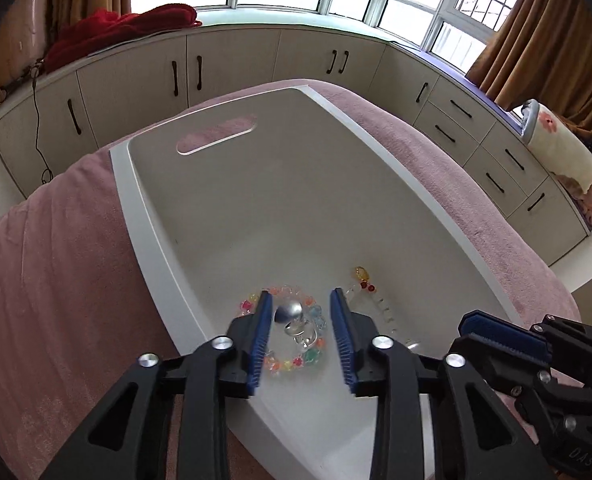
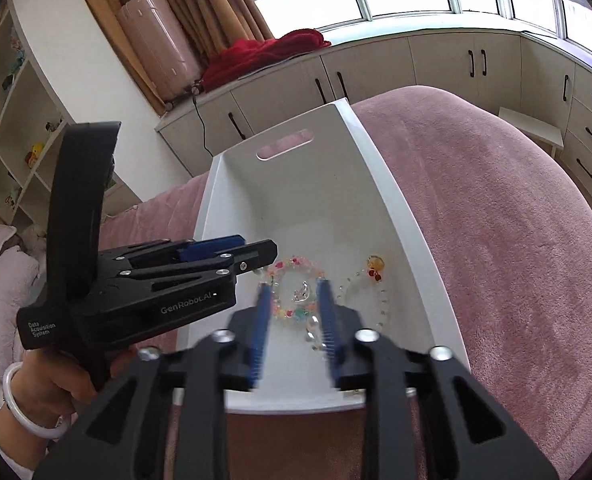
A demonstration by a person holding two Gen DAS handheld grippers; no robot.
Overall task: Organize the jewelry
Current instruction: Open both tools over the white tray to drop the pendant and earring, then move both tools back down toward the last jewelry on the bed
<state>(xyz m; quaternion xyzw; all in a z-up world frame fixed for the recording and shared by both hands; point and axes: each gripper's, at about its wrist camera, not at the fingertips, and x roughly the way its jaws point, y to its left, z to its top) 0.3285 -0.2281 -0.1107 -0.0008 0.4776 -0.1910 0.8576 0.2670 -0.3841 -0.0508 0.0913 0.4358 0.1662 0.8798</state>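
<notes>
Left gripper (image 1: 300,300) sat with jaws spread, empty, straddling the multicoloured bead bracelet (image 1: 285,330) and the clear crystal piece (image 1: 296,322) lying inside its loop. Right gripper (image 2: 293,292) was likewise spread and empty over the same cluster, slightly motion-blurred. Second bracelet (image 2: 370,292), clear beads with an amber charm, lay just beside it. All pieces sat loose at the near end of the white tray (image 1: 143,216) on the pink blanket (image 1: 55,264). Judged: nothing sorted yet, everything left to do.
</notes>
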